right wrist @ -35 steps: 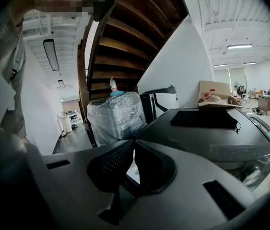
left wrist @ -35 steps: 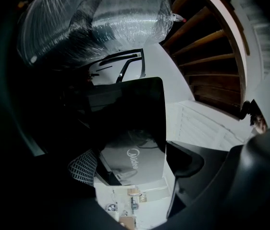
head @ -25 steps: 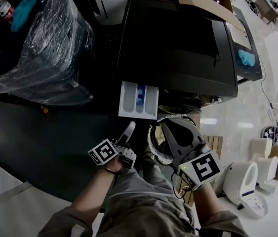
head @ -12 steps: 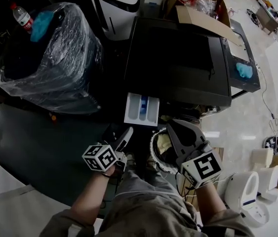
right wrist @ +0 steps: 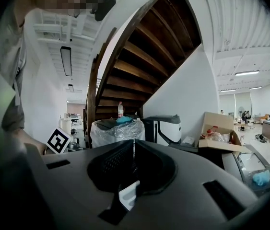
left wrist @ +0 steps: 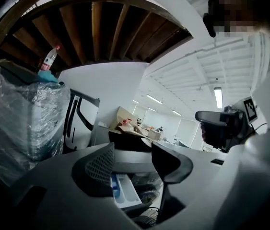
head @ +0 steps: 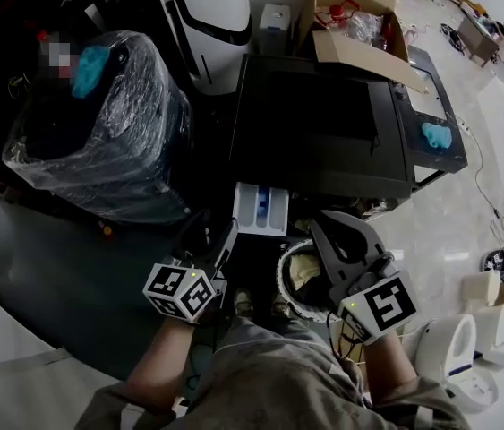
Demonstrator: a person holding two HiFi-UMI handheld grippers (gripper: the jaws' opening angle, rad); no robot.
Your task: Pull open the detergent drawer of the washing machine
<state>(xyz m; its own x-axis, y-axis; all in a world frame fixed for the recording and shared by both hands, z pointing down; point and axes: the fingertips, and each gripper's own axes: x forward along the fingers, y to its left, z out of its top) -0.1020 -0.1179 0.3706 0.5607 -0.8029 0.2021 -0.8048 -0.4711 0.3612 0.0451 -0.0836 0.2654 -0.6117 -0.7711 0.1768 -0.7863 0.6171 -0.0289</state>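
Observation:
The black washing machine [head: 323, 124] stands ahead of me, and its white detergent drawer [head: 260, 209] with a blue middle compartment sticks out of the front. My left gripper [head: 213, 233] hovers just in front of the drawer's left corner, apart from it. Its jaws are closing with nothing between them. In the left gripper view the left gripper [left wrist: 132, 150] shows a clear gap, with the drawer [left wrist: 125, 190] below and beyond. My right gripper [head: 332, 227] is to the right of the drawer, its jaws pressed together and empty; the right gripper [right wrist: 134, 145] points over the machine.
A plastic-wrapped machine [head: 99, 124] with a blue cloth [head: 90, 70] on top stands at the left. A white appliance [head: 211, 25] and a cardboard box [head: 350, 16] are behind. A round rimmed opening [head: 301, 271] with pale contents lies below the drawer. White casings [head: 448, 339] sit at the lower right.
Both grippers and my view have risen and drawn back from the machine, which looks smaller. The left gripper has rolled and its jaws have narrowed. The drawer stays pulled out.

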